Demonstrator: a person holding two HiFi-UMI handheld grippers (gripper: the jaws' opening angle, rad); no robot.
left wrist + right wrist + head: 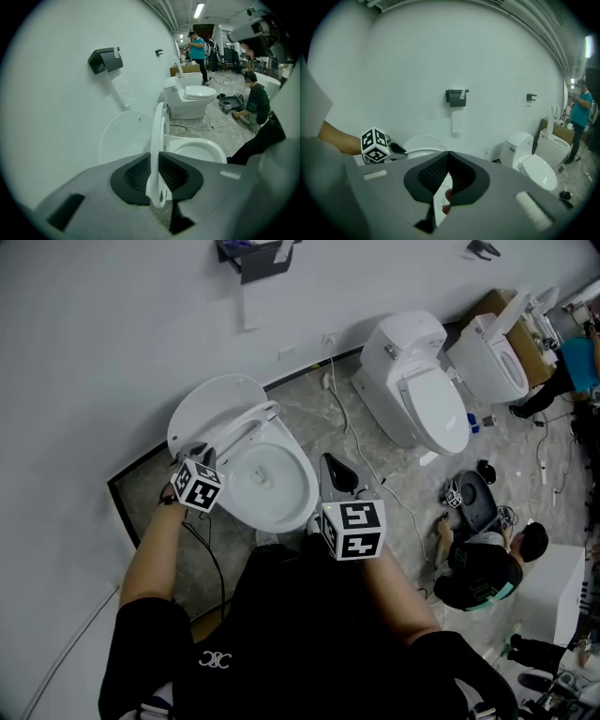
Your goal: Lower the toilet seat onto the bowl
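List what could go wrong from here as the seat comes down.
1. The left gripper pinches only the thin edge of the toilet seat, which stands almost upright. If the seat slips, it would likely slam onto the bowl.
2. If the grip is kept all the way down, the jaws may get trapped between the seat and the bowl's rim.
3. The right gripper, shut and empty, hovers beside the bowl and may be in the seat's path.
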